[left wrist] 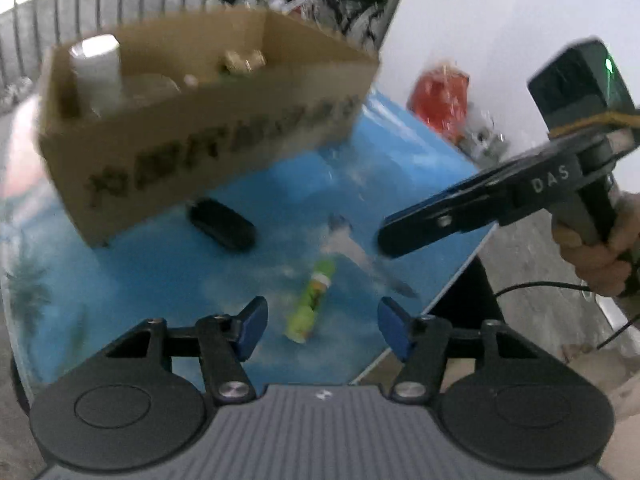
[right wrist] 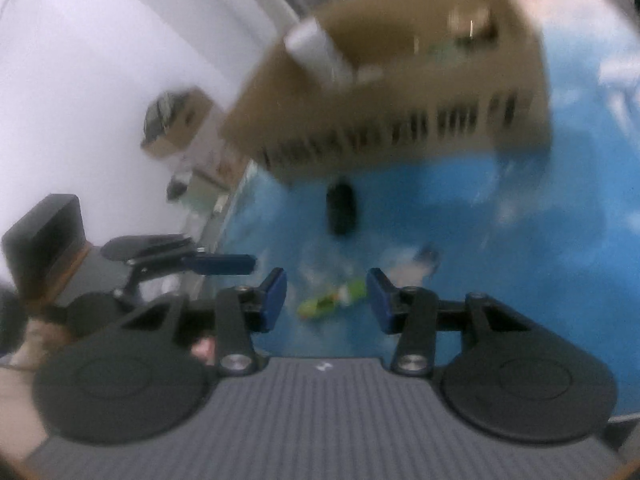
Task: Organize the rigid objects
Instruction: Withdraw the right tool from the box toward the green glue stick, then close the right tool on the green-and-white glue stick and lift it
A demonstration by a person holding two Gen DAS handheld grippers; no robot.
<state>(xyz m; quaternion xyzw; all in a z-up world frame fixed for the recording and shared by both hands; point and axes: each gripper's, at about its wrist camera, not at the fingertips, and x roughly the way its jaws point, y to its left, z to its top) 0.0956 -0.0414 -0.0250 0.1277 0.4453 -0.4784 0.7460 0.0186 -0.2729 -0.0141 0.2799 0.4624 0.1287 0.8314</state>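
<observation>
Clearly both are released and empty: the left hand-held gripper and right hand-held gripper frame the green tube on the counter, probably its next item for the cardboard box.

Both wrist cams angled down over blue table, close; shared: cardboard box, green tube.

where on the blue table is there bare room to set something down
The widest bare patch of the blue table lies left of the green tube, in front of the cardboard box. More shows right of the box in the right wrist view. It is crowded in the middle: black case, tube and a blurred white thing lie close together.
</observation>
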